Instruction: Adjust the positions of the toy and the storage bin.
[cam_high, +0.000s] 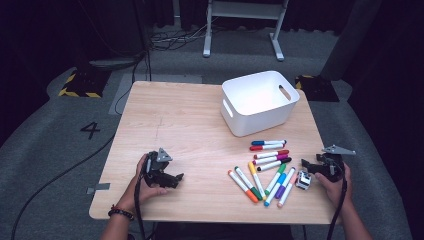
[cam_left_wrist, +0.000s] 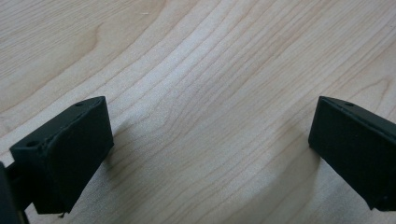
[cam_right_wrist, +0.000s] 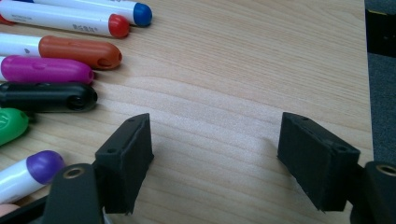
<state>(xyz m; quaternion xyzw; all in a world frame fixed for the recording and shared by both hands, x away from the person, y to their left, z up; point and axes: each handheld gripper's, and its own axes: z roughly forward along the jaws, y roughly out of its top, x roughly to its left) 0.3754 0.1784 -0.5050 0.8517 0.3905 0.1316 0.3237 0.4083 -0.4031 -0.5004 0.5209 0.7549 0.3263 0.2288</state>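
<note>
Several coloured markers (cam_high: 267, 170) lie loose on the right half of the wooden table (cam_high: 190, 125). My right gripper (cam_high: 314, 168) rests near the right edge just beside them, held in a hand, pointing left. Its own view shows the gripper (cam_right_wrist: 215, 126) open over bare wood, with the red-capped (cam_right_wrist: 119, 25), magenta (cam_right_wrist: 46, 70), black (cam_right_wrist: 46, 97) and purple-capped (cam_right_wrist: 44, 165) markers off to the left. My left gripper (cam_high: 172, 176) sits at the front left of the table in the other hand. In its own view the gripper (cam_left_wrist: 208, 116) stands wide open with nothing between the jaws.
A white bin (cam_high: 257, 102) with handle slots stands empty at the back right of the table. Bare wood spreads across the middle and back left. Beyond the table lie a grey floor, cables and a white stand (cam_high: 245, 30).
</note>
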